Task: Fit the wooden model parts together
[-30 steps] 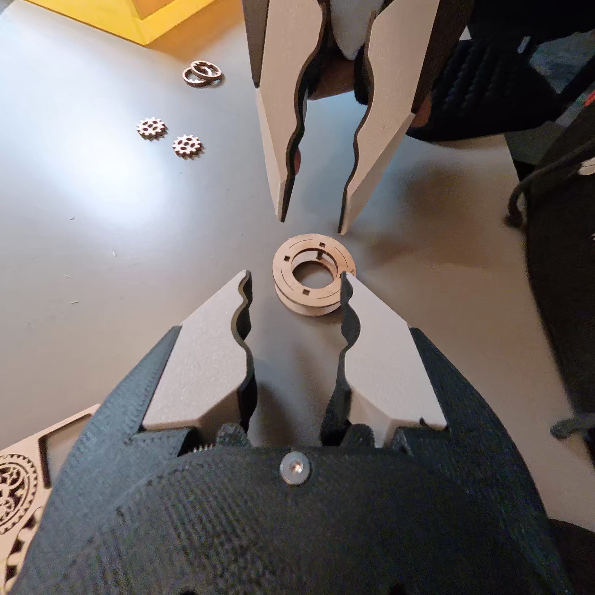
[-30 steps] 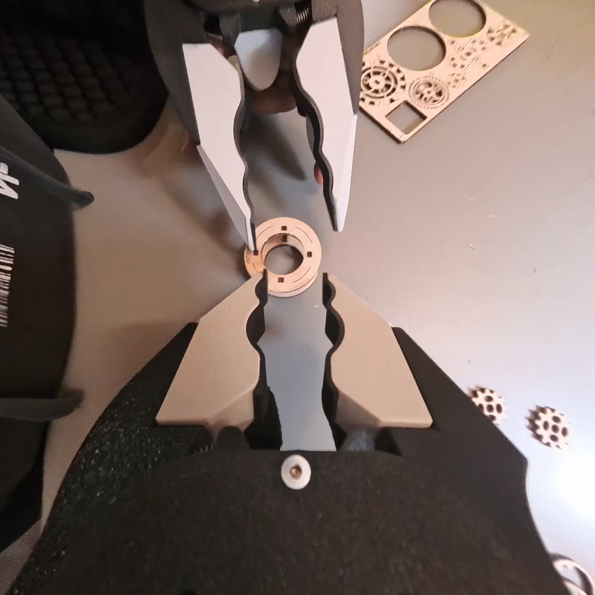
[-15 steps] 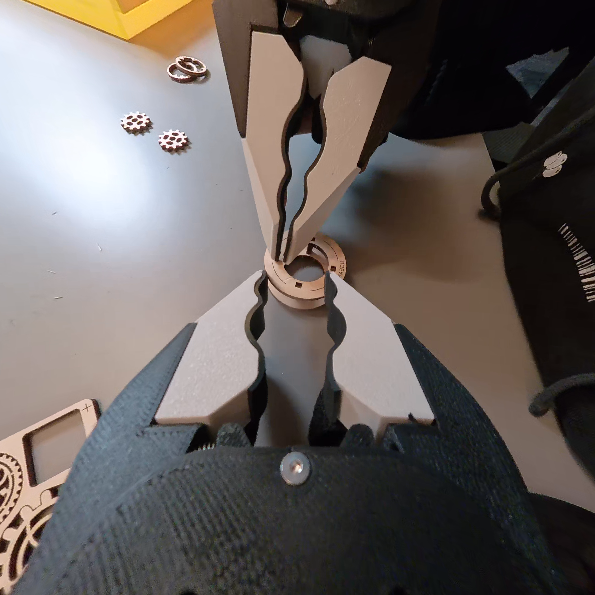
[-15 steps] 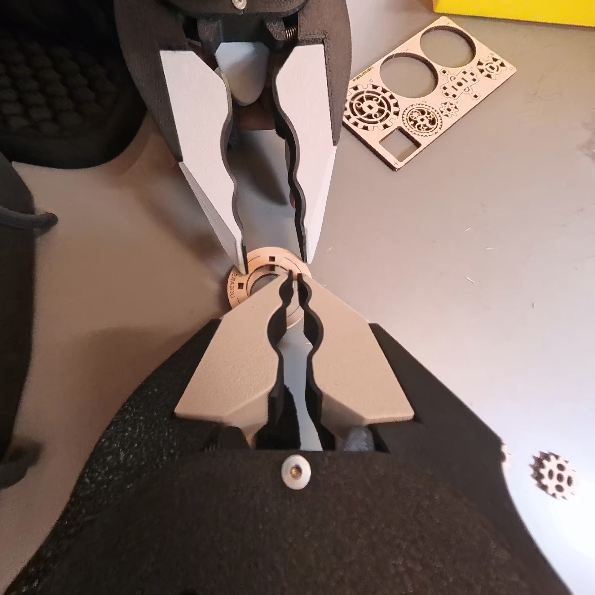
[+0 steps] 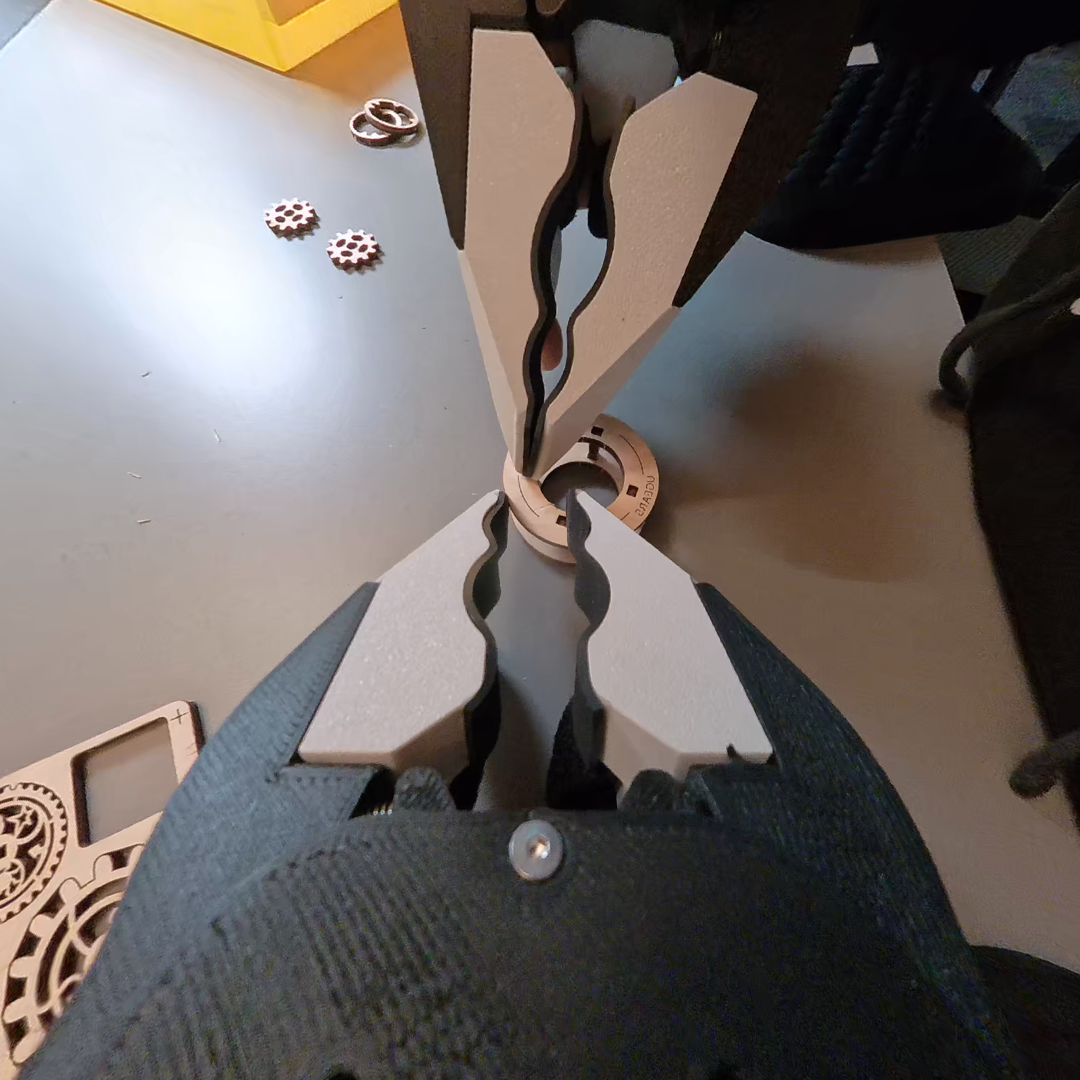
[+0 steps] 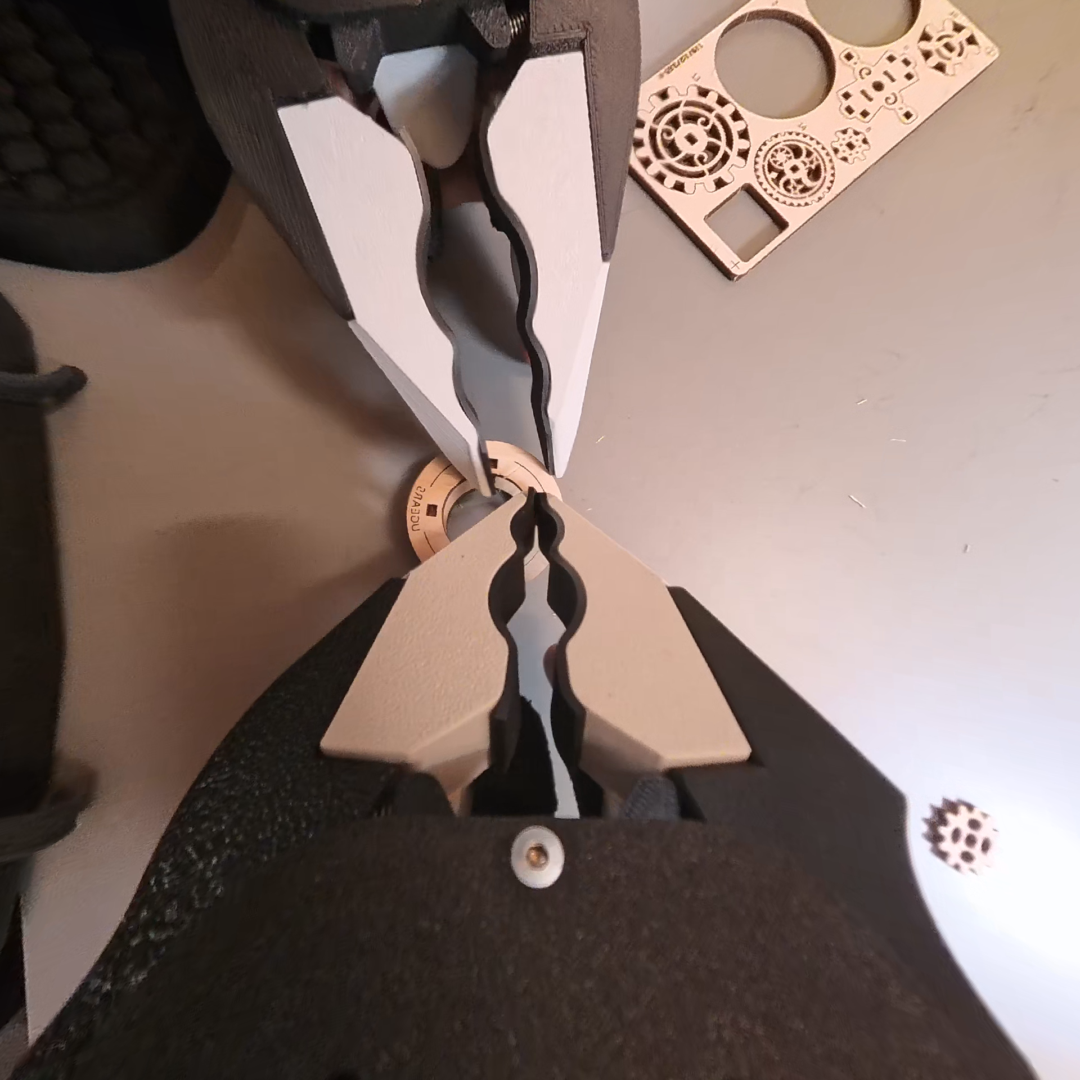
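A wooden ring stack (image 5: pixel 634 473) of two flat rings lies on the grey table; it also shows in the right wrist view (image 6: pixel 429 514). My left gripper (image 5: pixel 537 499) straddles the stack's near wall, one finger outside the rim and one in the hole, closed on it. In the right wrist view it (image 6: pixel 520 476) comes down from the top. My right gripper (image 6: pixel 535 497) is shut, with its tips on top of the ring's wall. In the left wrist view it (image 5: pixel 532 461) points down onto the ring's left side. The two grippers face each other, tips almost touching.
Two small gears (image 5: pixel 290 219) (image 5: pixel 353 249) and a pair of small rings (image 5: pixel 386 121) lie at the far left near a yellow box (image 5: pixel 280 29). A laser-cut wooden sheet (image 6: pixel 818 117) lies beside the left gripper. Black fabric (image 5: pixel 1023 467) lies along the right. My left and right fingertips are right by each other.
My right gripper came down and shut, tips now on the ring. My left gripper moved in and narrowed around the ring's wall.
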{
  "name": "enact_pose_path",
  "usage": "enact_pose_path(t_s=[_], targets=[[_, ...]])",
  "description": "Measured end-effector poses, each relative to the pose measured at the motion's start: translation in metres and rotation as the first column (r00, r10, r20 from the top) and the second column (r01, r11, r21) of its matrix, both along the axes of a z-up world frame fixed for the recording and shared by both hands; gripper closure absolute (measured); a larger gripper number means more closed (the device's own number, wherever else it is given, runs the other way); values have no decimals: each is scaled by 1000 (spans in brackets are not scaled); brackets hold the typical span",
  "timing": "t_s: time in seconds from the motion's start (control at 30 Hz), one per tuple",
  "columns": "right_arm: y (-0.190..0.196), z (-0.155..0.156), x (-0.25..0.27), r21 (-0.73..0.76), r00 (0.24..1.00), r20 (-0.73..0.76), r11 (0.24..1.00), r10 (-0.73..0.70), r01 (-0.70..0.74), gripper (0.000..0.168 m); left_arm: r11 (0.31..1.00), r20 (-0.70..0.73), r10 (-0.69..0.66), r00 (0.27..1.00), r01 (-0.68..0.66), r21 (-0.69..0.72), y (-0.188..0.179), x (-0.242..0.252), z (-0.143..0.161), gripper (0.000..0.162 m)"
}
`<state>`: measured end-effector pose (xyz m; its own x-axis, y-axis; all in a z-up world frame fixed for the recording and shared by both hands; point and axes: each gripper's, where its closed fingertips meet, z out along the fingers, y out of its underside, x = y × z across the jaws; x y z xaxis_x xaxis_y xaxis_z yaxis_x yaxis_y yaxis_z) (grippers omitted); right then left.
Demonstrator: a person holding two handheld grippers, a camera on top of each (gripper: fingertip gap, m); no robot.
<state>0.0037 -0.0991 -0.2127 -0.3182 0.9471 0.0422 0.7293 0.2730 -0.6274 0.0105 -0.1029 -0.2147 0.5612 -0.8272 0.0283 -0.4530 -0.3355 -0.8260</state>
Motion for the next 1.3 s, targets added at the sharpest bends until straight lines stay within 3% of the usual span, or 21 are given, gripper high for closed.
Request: enact_pose_path(t_s=[0.33,0.37,0.43,0.57,0.8,0.9,1.03,1.1,1.2,1.3], targets=[[-1,2,4,-2,1000,-31,1000,4,-4,167,999,-38,2,999,0,32,0,2,0,144],[-1,4,7,-16,999,-45,1000,-10,9,154,999,-46,2,999,0,39,0,2,0,143],[-7,11,16,-77,997,-69,997,-19,14,129,1000,-41,-10,999,11,28,-2,3,1,125],[-16,7,25,-84,995,-76,995,-56,50,110,999,8,-32,999,32,-10,-6,6,4,114],[-25,-8,21,-34,992,-64,994,-106,104,101,995,67,-92,994,94,-34,-11,2,7,110],[-21,-16,19,26,993,-53,994,-107,108,113,991,74,-121,990,124,-47,-14,-1,4,107],[-20,-9,17,-115,992,-87,990,-95,85,114,987,8,-162,987,162,12,-17,-2,-1,103],[-21,0,17,-259,989,-111,964,-95,63,114,984,-10,-171,985,172,53,-17,0,0,101],[-30,26,19,-558,986,-155,829,-60,-37,113,972,-8,-163,987,162,171,-12,4,12,99],[-35,53,20,-730,970,-242,663,-23,-167,113,939,32,-181,983,163,302,-15,14,34,101]])
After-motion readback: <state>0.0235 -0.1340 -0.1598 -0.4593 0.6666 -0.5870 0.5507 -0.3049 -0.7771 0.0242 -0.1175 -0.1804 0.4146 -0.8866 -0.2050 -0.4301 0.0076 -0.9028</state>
